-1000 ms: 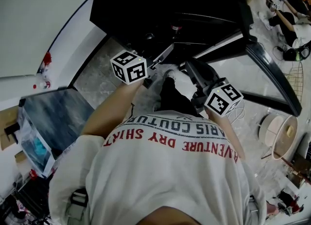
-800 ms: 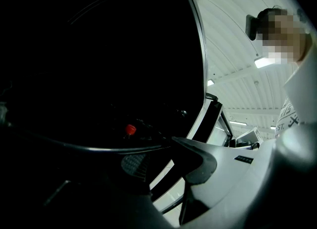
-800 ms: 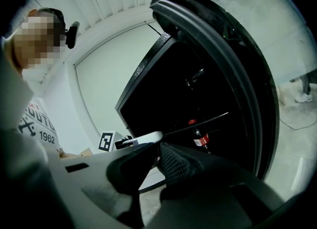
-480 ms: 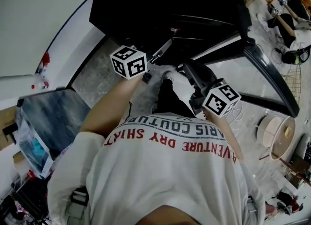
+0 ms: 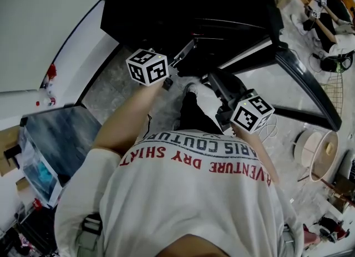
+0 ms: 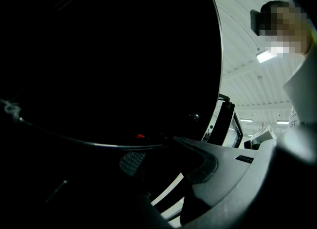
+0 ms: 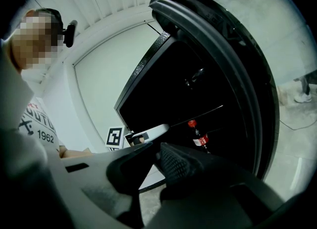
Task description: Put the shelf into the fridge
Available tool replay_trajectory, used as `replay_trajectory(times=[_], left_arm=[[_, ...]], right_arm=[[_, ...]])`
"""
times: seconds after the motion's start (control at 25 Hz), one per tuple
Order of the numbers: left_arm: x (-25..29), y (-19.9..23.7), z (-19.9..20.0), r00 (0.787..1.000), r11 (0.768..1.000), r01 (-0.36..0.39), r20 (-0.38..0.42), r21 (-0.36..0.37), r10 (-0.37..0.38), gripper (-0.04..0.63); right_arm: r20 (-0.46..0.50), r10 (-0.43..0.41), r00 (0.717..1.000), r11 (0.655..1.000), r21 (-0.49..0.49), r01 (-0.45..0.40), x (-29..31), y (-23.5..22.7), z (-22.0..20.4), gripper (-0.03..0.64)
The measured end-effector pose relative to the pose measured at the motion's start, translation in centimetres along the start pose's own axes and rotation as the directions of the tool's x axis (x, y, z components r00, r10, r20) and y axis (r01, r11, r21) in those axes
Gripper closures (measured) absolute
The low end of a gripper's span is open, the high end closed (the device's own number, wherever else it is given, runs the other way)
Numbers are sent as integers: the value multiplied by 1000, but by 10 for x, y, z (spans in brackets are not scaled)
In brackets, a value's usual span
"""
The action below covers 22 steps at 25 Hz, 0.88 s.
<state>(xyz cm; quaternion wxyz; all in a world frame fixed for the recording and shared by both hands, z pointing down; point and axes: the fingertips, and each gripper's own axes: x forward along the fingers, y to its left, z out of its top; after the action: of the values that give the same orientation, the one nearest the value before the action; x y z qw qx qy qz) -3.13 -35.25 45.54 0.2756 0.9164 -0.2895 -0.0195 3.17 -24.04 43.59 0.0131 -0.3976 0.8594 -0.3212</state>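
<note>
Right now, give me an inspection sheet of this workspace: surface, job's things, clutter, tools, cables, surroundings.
Surface: grey mottled floor before the fridge; no table seen.
Job's things: black fridge, its door swung open at right; thin pale rim, likely the shelf, crosses the dark inside.
Clutter: cola bottle upright in the fridge; round pale container on the floor at right.
Tools: left tool jaws apart, just been opening, too dark to tell whether the rim lies between them; right tool jaws nearly together, nothing seen between.
Cables: white cable looped beside the right tool.
Surroundings: white wall at left; grey box below it.
</note>
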Motion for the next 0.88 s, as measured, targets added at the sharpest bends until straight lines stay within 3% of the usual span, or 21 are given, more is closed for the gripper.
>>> replay_trajectory(times=[0.52,0.72,0.88], left_arm=[[7,10,5,999,999,-39,12,20,39,416],[3,6,-3,998,998,-35,-52,49,37,416],[-14,1,-7,997,999,-36,-67,11,36,411]], right_arm=[[15,-27,1000,999,21,27,-4,-4,4,565],[34,-25,999,1000,7,25,-6,-1,11,574],[49,-9,999,1000,-17,10,-9,8,19,578]])
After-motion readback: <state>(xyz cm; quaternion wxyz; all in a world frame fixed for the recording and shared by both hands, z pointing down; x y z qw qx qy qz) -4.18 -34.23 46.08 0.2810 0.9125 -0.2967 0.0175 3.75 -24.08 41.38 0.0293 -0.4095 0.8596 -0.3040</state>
